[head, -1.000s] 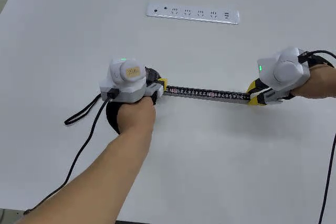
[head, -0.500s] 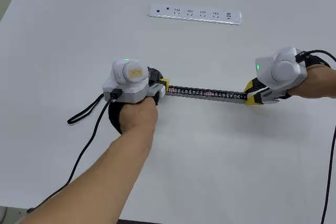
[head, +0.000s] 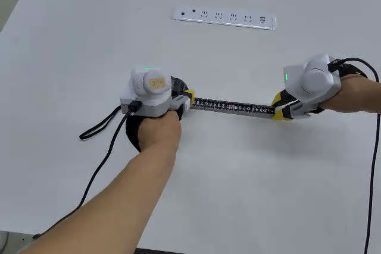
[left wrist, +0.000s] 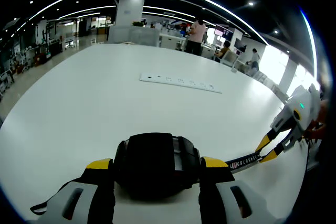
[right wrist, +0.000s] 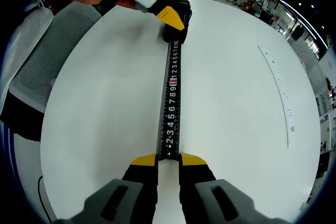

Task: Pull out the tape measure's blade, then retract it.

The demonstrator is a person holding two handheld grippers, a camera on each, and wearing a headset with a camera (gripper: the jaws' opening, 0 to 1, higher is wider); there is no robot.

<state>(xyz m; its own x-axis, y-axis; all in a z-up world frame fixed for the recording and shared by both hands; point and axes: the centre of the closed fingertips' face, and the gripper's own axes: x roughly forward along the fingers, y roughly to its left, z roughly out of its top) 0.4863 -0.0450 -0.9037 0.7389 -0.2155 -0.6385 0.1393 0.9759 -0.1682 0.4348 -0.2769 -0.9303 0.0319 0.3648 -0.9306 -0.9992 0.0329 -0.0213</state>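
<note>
The tape measure's black case [head: 177, 86] rests on the white table, and my left gripper [head: 181, 102] is shut on it; in the left gripper view the case [left wrist: 156, 163] sits between the yellow-tipped jaws. The black, numbered blade [head: 232, 107] runs right from the case, low over the table. My right gripper [head: 278, 111] is shut on the blade's end. In the right gripper view the blade [right wrist: 172, 103] stretches from my right gripper [right wrist: 168, 158] away to the case [right wrist: 176, 27]. The case's black wrist strap [head: 98, 126] trails to the left.
A white power strip [head: 223, 17] lies at the far side of the white table [head: 238, 176]. Black cables hang from both grippers toward the near edge. People and desks stand far behind the table in the left gripper view.
My right gripper has moved left toward the case with the blade's end, so the exposed blade is shorter. The left gripper has stayed put; the head camera has shifted slightly.
</note>
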